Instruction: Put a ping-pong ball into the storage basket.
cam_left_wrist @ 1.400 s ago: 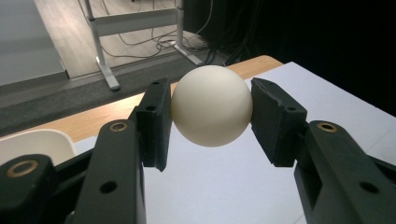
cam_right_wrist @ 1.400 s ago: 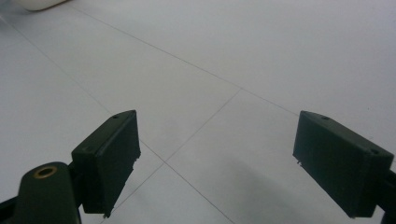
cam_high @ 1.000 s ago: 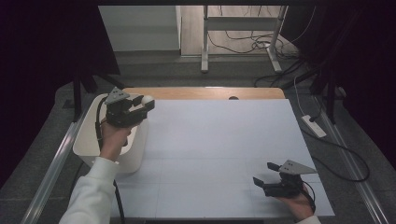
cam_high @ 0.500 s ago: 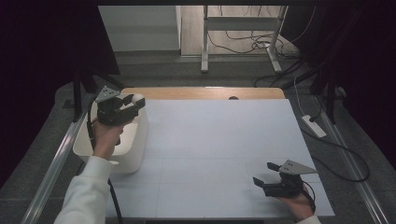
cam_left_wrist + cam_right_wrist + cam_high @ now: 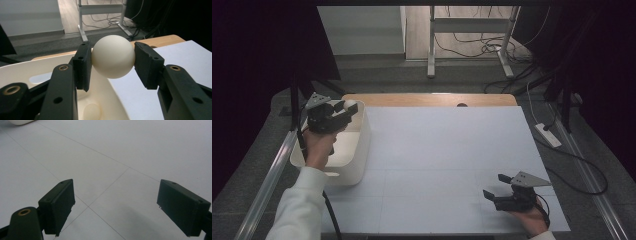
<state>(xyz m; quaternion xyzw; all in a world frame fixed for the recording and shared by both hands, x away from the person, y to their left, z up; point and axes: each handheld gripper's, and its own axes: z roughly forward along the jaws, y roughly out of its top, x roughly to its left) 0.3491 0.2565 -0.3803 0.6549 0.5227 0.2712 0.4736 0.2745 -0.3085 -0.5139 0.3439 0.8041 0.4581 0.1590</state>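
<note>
A cream-white ball [image 5: 113,56] sits pinched between the two black pads of my left gripper [image 5: 113,62], which is shut on it. From above, that gripper [image 5: 346,109] hovers over the white bin [image 5: 357,150] at the table's left edge, with the ball [image 5: 350,104] at its tip. Inside the bin, a second pale ball [image 5: 92,111] lies at the bottom. My right gripper [image 5: 494,187] rests low near the table's front right, open with nothing between its pads [image 5: 58,202].
A white sheet [image 5: 447,165] covers the wooden table. Cables and a metal stand [image 5: 469,30] lie on the floor beyond the far edge. A power strip [image 5: 548,135] lies to the right of the table.
My left gripper has carried the ball leftward and slightly down, from the bin's right rim to above its inside. The right gripper has stayed put.
</note>
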